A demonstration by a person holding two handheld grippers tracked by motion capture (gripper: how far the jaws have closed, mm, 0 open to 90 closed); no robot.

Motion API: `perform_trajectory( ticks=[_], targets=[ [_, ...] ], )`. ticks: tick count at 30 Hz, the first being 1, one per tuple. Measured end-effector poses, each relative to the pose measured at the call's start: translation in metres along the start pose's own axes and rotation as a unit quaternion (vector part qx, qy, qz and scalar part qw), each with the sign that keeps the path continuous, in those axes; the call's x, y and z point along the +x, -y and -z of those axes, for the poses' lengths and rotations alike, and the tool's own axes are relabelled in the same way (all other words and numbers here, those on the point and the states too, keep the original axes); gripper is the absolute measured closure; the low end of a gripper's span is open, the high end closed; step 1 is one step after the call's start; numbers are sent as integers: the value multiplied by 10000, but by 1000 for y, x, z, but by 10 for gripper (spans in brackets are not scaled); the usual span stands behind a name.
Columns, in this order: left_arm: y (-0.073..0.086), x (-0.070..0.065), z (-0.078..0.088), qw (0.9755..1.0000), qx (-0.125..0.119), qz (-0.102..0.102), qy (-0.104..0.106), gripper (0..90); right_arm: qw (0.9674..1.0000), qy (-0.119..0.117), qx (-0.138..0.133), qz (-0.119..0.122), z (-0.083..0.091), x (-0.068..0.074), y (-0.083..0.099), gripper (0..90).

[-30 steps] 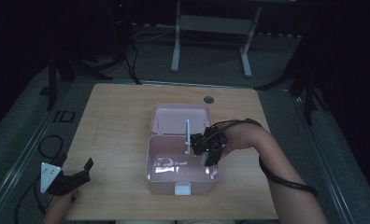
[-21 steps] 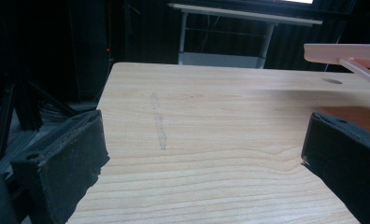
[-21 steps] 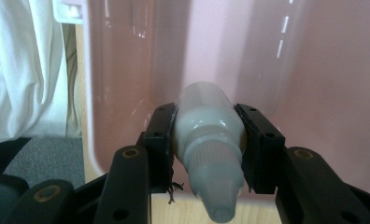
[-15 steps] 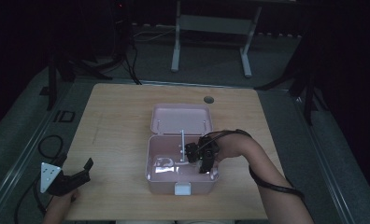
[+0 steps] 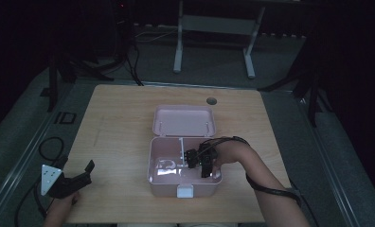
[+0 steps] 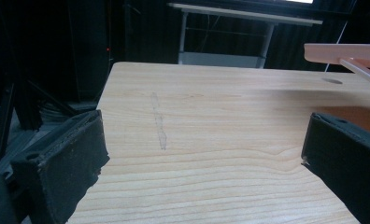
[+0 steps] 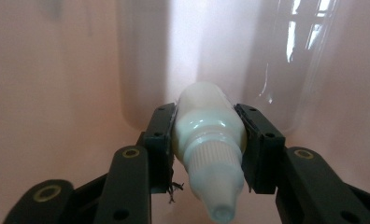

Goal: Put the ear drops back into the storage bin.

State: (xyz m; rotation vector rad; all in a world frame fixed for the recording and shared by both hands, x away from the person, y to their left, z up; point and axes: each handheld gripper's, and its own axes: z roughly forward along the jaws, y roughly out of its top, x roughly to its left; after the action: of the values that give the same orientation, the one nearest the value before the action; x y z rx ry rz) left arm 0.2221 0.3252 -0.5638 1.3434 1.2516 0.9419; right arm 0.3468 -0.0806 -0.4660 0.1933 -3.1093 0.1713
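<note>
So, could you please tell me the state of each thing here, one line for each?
Pink box: open, lid folded back flat on the table.
White bottle: capped, clamped between the pads, inside the box.
Right gripper: shut on the bottle, reaching into the box's right compartment.
Left gripper: open, holding nothing, low over the table's near left part.

Bottle (image 7: 206, 140): white glossy plastic, ribbed cap. Box (image 5: 163, 185): pink smooth plastic, shiny. Table (image 5: 119, 127): pale matt wood grain.

From where I stand, no writing, label, brand, number or sign can be read on anything here.
</note>
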Motion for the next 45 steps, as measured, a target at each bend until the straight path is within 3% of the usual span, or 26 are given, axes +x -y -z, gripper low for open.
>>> perform_trajectory(
  ticks=[14,20,31,36,45],
  targets=[
    [0,0,0,10000,-7,-5,4,4,9998,-90,200,-12,-18,-2,-5,594],
    [0,0,0,10000,-11,-11,1,4,9996,-121,158,-175,-21,-4,-6,594],
    [0,0,0,10000,-6,-12,3,4,9995,-145,235,-135,-25,-4,-6,578],
    [0,0,0,10000,-8,-12,0,4,9997,-126,177,-107,-16,-3,-5,541],
    [0,0,0,10000,-3,-12,-5,4,9998,86,-125,-130,20,3,4,476]
  ],
)
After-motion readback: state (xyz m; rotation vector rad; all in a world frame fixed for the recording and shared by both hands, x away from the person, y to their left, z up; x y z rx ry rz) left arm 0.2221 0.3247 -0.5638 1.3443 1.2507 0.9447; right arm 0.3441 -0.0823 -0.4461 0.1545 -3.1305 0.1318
